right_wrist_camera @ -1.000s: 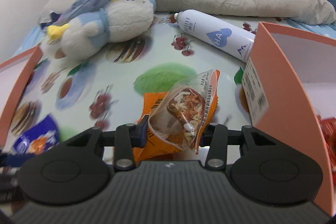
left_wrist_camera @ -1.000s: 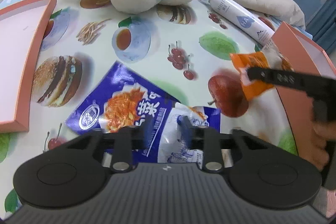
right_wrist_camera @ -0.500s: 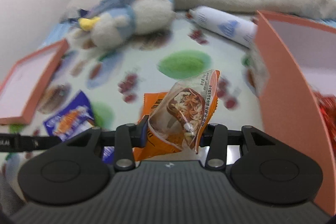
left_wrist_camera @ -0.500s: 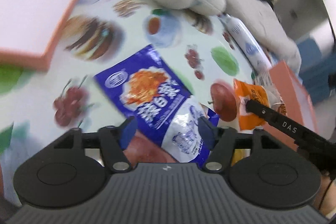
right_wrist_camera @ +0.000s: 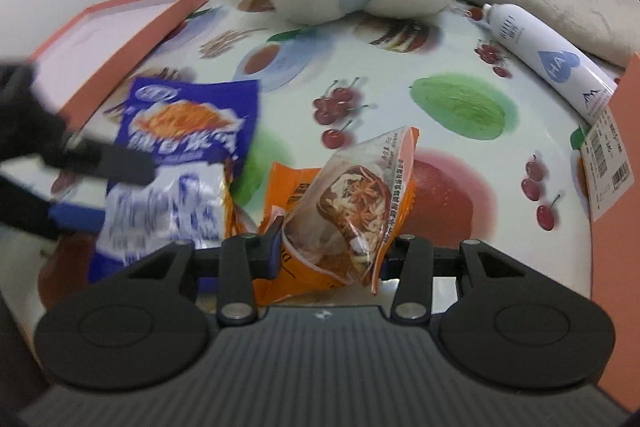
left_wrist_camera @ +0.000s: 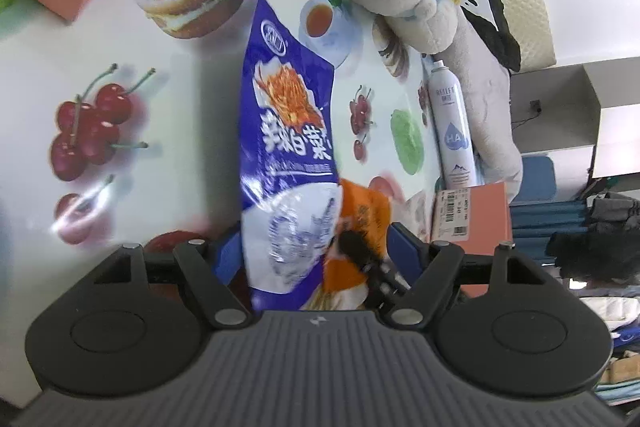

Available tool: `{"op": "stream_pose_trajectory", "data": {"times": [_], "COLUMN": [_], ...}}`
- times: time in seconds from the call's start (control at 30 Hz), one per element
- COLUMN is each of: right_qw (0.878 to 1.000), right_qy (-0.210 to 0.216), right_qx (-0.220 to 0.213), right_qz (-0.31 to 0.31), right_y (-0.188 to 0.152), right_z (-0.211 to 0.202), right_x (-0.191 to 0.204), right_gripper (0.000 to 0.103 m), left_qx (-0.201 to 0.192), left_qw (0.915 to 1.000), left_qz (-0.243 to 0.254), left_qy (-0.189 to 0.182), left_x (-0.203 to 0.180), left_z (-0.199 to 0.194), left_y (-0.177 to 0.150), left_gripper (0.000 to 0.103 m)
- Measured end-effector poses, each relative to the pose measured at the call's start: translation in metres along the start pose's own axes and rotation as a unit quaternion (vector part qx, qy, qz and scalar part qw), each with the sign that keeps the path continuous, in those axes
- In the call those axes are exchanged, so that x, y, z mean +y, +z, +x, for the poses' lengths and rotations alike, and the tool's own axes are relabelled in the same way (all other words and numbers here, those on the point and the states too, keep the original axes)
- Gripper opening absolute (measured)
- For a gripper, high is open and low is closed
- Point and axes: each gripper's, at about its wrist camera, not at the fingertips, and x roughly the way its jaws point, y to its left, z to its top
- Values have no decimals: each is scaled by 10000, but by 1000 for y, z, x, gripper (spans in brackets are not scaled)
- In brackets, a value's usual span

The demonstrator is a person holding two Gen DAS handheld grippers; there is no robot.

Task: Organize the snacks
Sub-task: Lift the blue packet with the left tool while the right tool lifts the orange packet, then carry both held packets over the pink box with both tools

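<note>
Left wrist view showed the big change: a second earlier the left gripper (left_wrist_camera: 310,247) was pinched narrow over the blue snack bag (left_wrist_camera: 288,131) lying flat on the tablecloth (left_wrist_camera: 180,115), and half a second earlier its fingers had spread. Now they were wide apart either side of the bag's lower end, which looked lifted off the cloth and swung round lengthwise. I couldn't tell if the fingers actually pressed it. The right gripper (right_wrist_camera: 328,247) hadn't let go of anything. It stayed clamped on the orange snack packet (right_wrist_camera: 352,203), and had drifted left until that packet sat right against the blue bag.

So my guess is both snacks were being gathered together, probably headed for the orange box (left_wrist_camera: 476,219) just beside them on the right, where red wrappers were already visible earlier.

Blue bag: glossy, crinkly, a white panel at the bottom, noodle-ish picture up top. Orange packet: small, clear window showing dried spices, crumpled where the fingers squeezed it. Both looked light and floppy.
</note>
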Motion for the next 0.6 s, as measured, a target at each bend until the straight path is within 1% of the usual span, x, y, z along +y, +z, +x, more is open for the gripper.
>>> {"op": "stream_pose_trajectory", "data": {"times": [0.07,0.17,0.3,0.43,0.5,0.53,0.6], "right_qw": [10000,10000,10000,10000,10000,10000,10000], "right_qy": [36,4,25,50,55,53,51], "right_qx": [-2,-34,1,10,-1,-6,-23], "right_qz": [26,-35,5,24,36,38,77], "right_y": [-2,-5,-3,-3,-5,-5,-6], "right_z": [0,-1,0,0,-1,-1,-1], "right_x": [1,5,4,2,2,2,2], "right_gripper": [44,44,44,44,44,44,44], "left_qx": [27,16,-92,-290,-347,-383,-434], "left_qw": [10000,9998,9978,9946,9927,9915,9876], "left_qz": [35,187,529,735,832,893,1089], "left_qy": [1,106,386,667,799,871,1044], "left_x": [-1,-7,-19,-26,-29,-31,-35], "left_z": [3,7,10,12,14,16,20], "left_y": [1,2,3,4,5,6,6], "left_gripper": [78,78,77,77,70,69,58]}}
